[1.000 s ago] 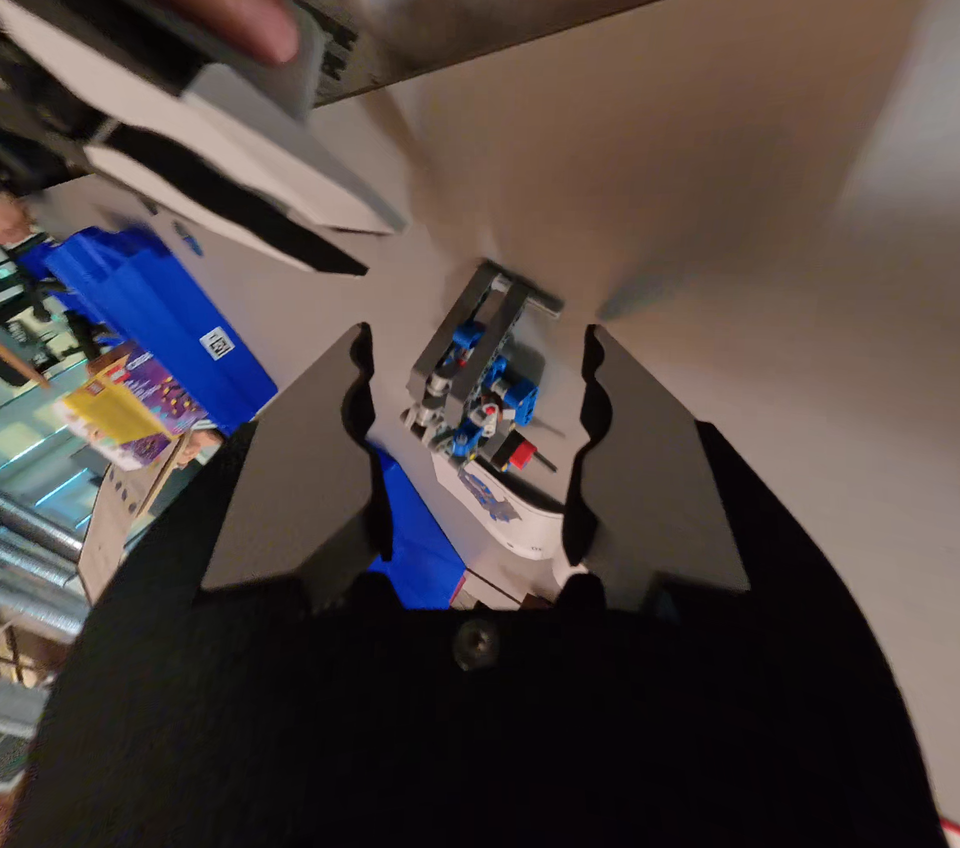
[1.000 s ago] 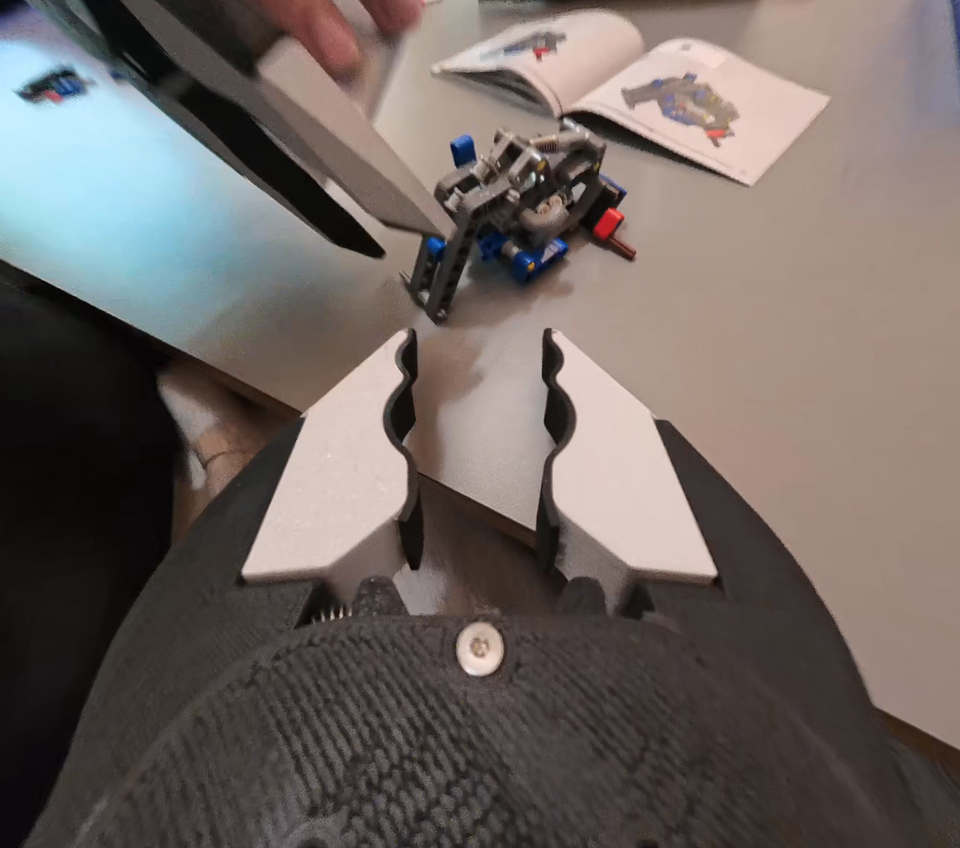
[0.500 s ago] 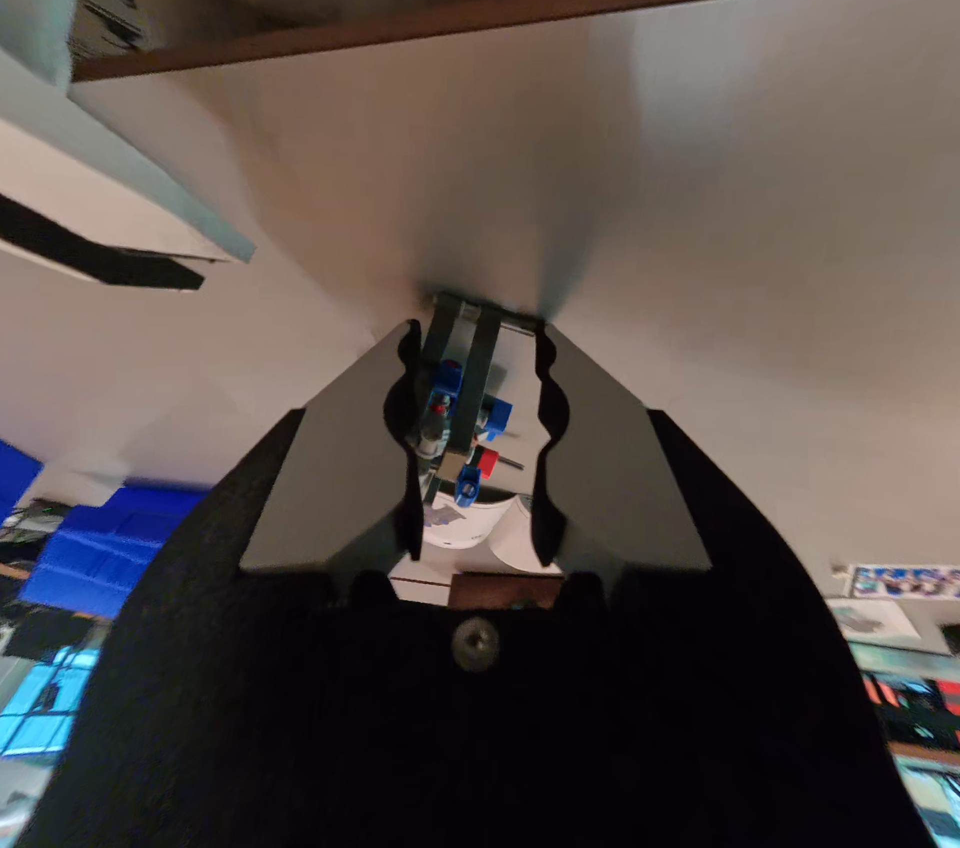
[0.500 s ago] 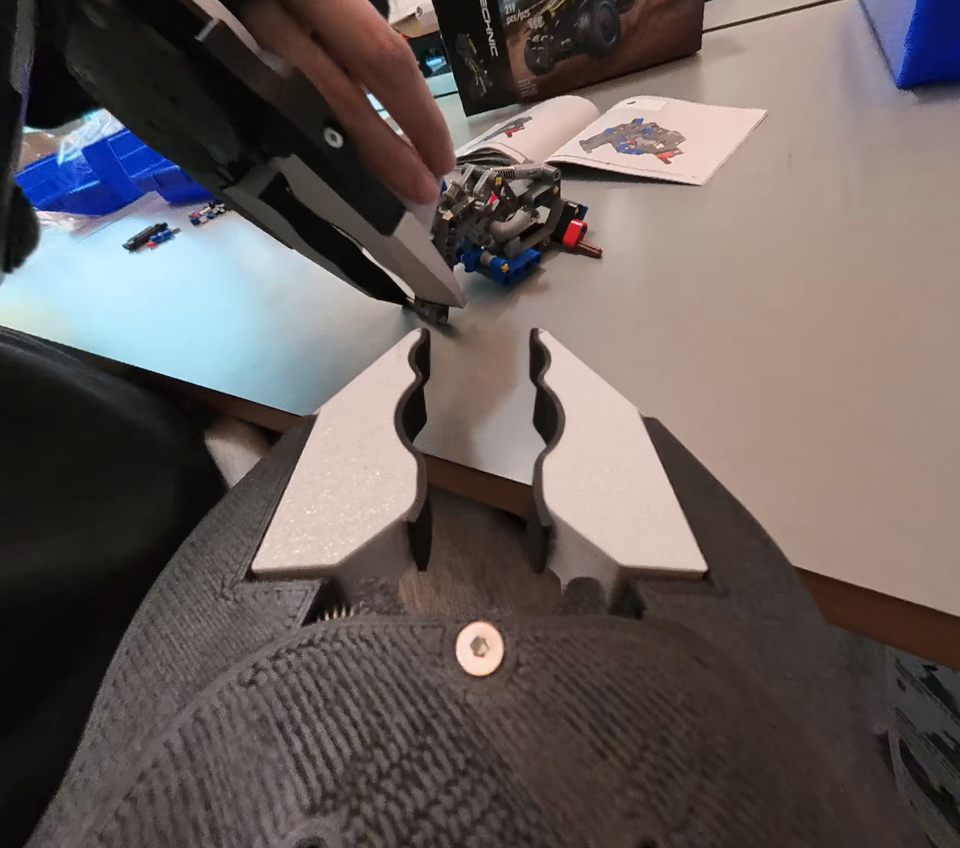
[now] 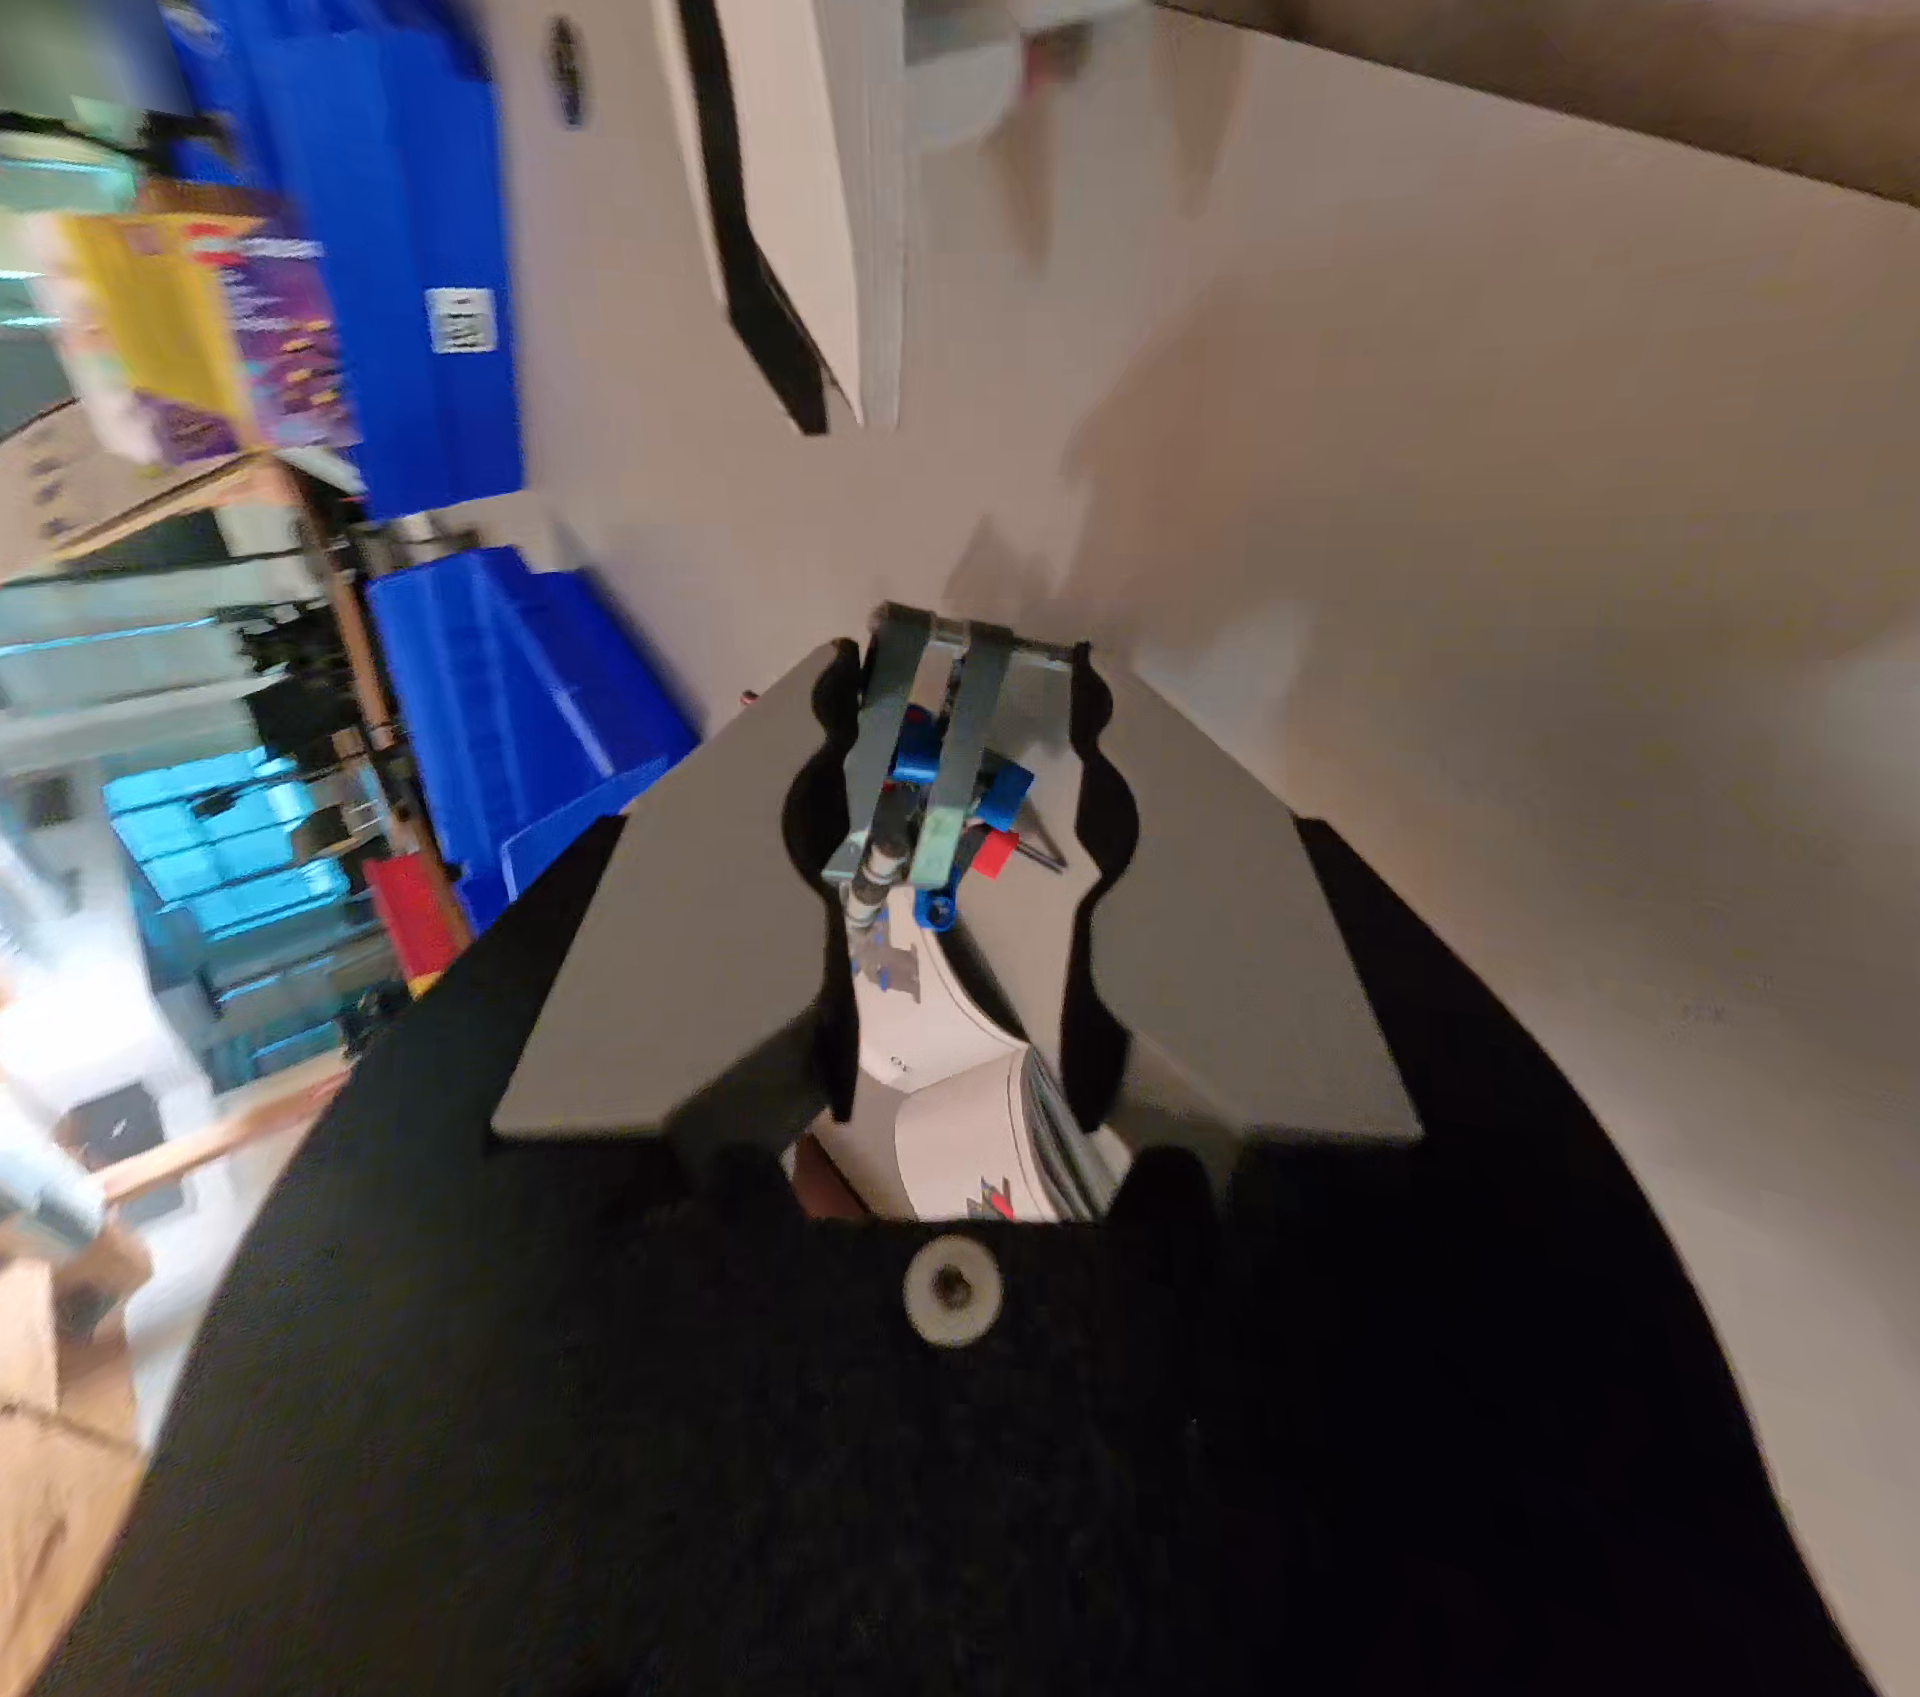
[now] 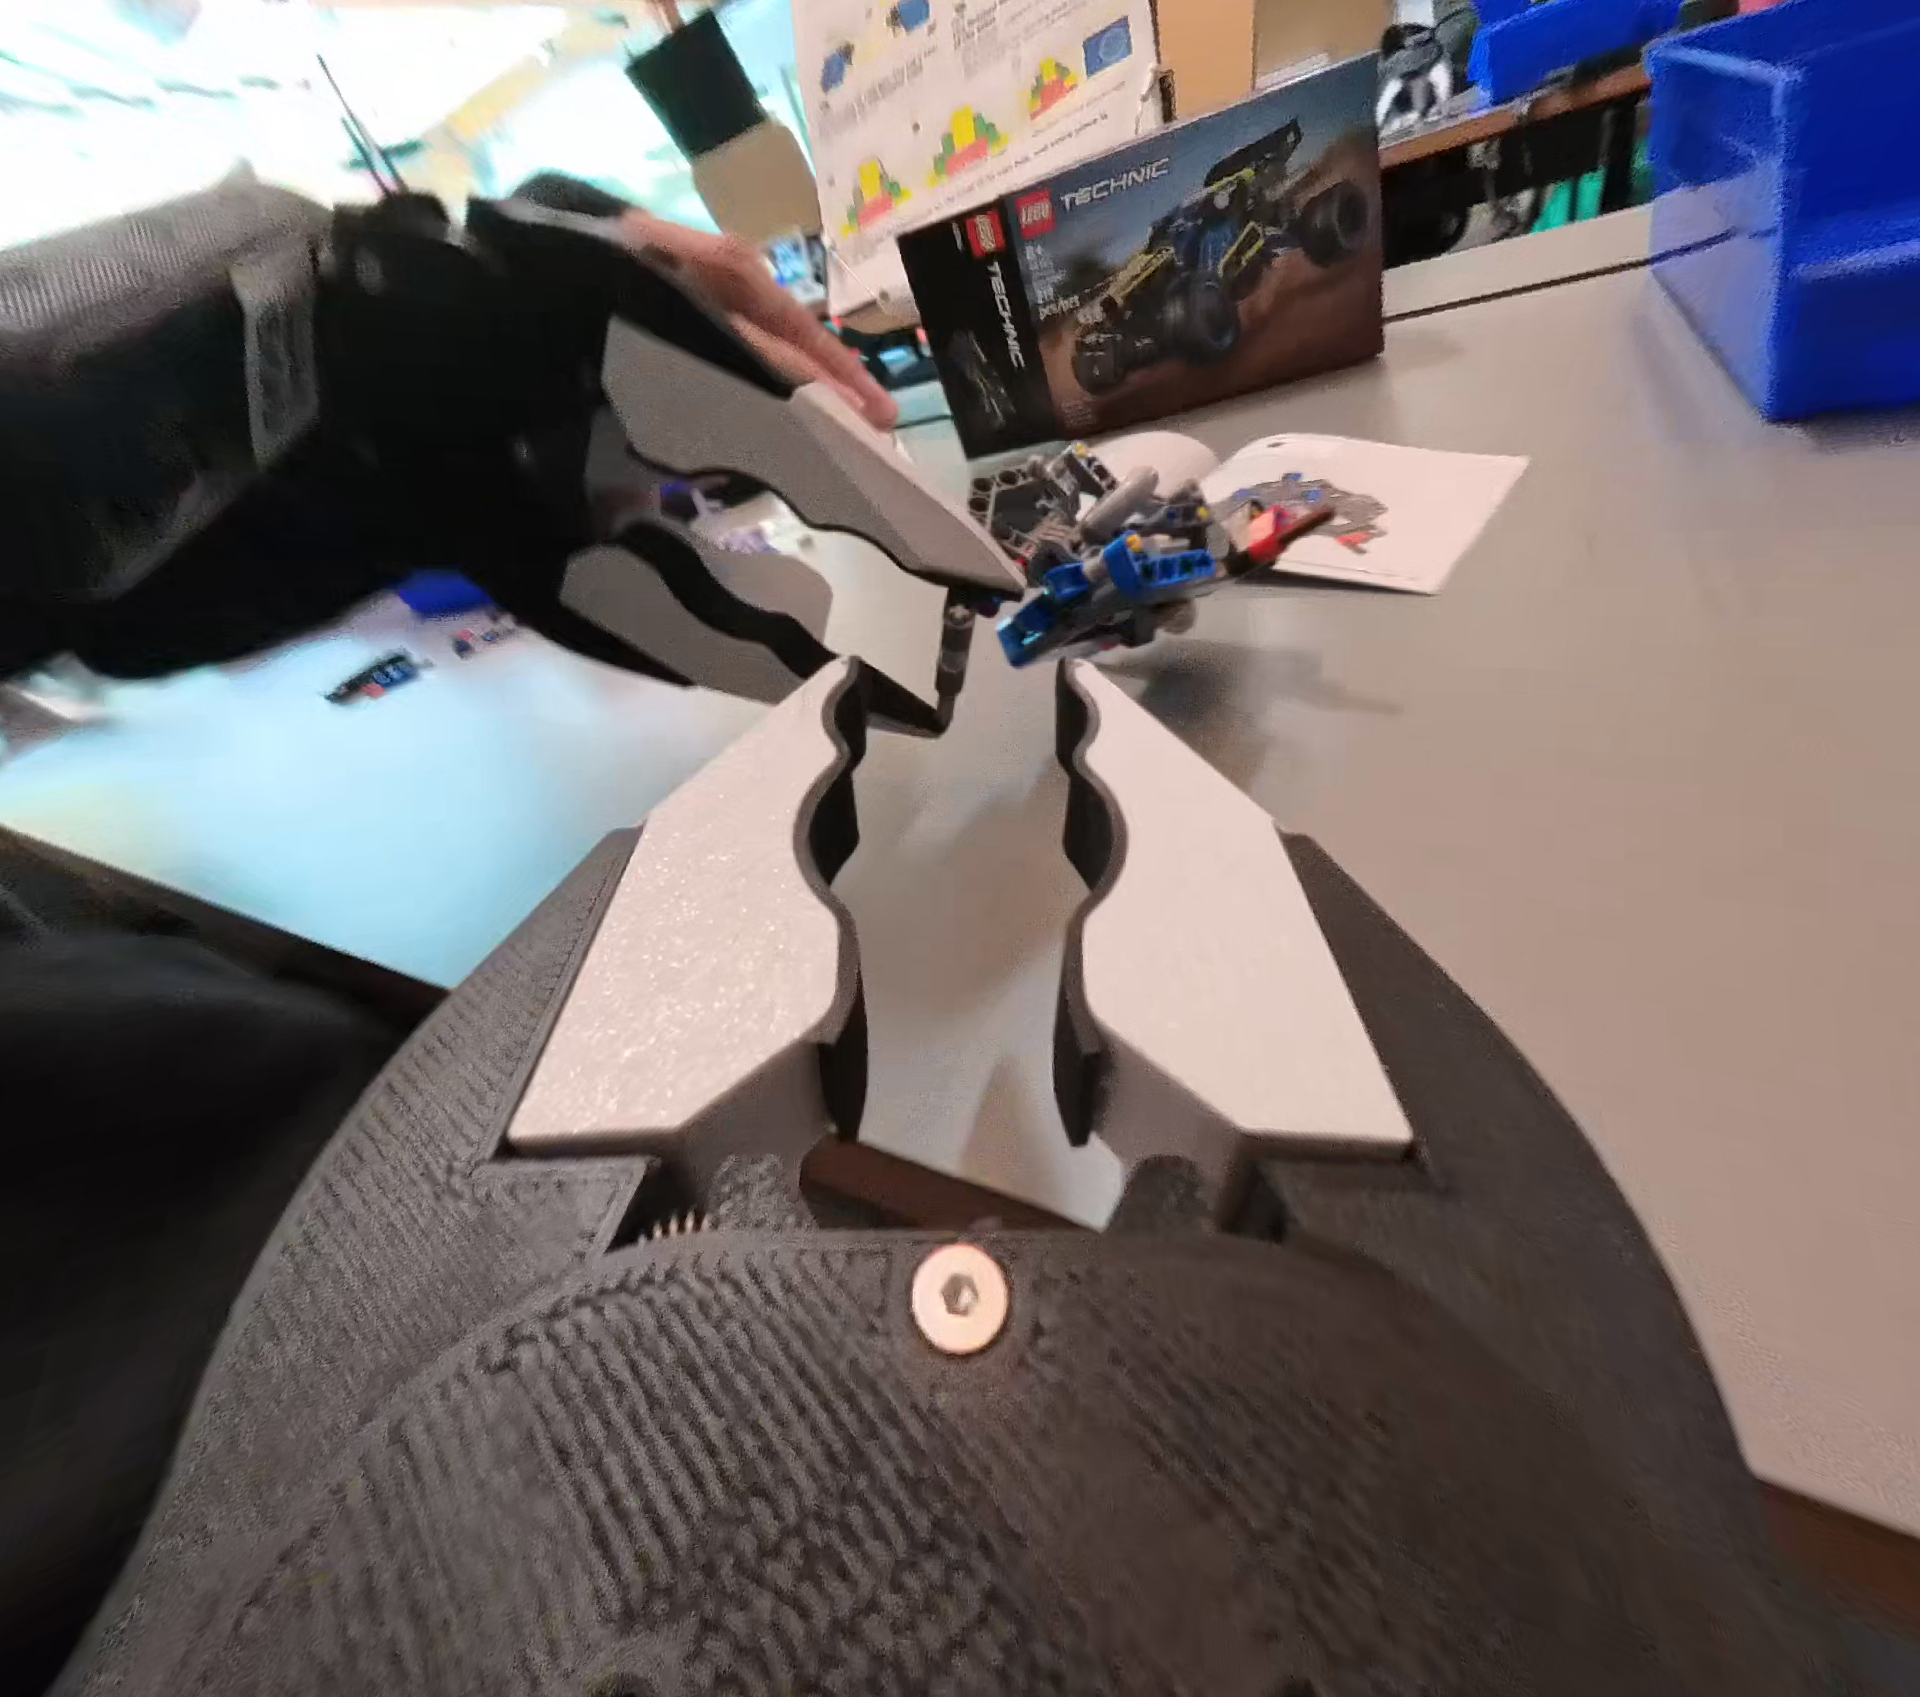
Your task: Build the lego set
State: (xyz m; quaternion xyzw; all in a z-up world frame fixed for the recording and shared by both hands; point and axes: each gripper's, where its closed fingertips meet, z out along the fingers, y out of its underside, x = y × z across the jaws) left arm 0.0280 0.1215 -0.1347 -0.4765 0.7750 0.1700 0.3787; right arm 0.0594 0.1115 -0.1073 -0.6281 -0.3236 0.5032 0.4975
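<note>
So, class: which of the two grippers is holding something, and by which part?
The left gripper holds the grey-and-blue brick model by its grey beam frame, lifted off the table. The right gripper holds nothing.

Seen close from behind the left gripper [image 5: 961, 671], rolled sideways, looking along grey fingers across the pale grey tabletop [image 5: 1455, 504] toward its near edge. From the right gripper [image 6: 956, 681], low over the near edge, facing across the table toward a dark printed cardboard box [image 6: 1143, 276]. Shared by both: the grey-and-blue brick model [image 5: 935, 774] [image 6: 1122, 567], the open white instruction booklet [image 5: 966, 1117] [image 6: 1382, 504], each other's gripper.
</note>
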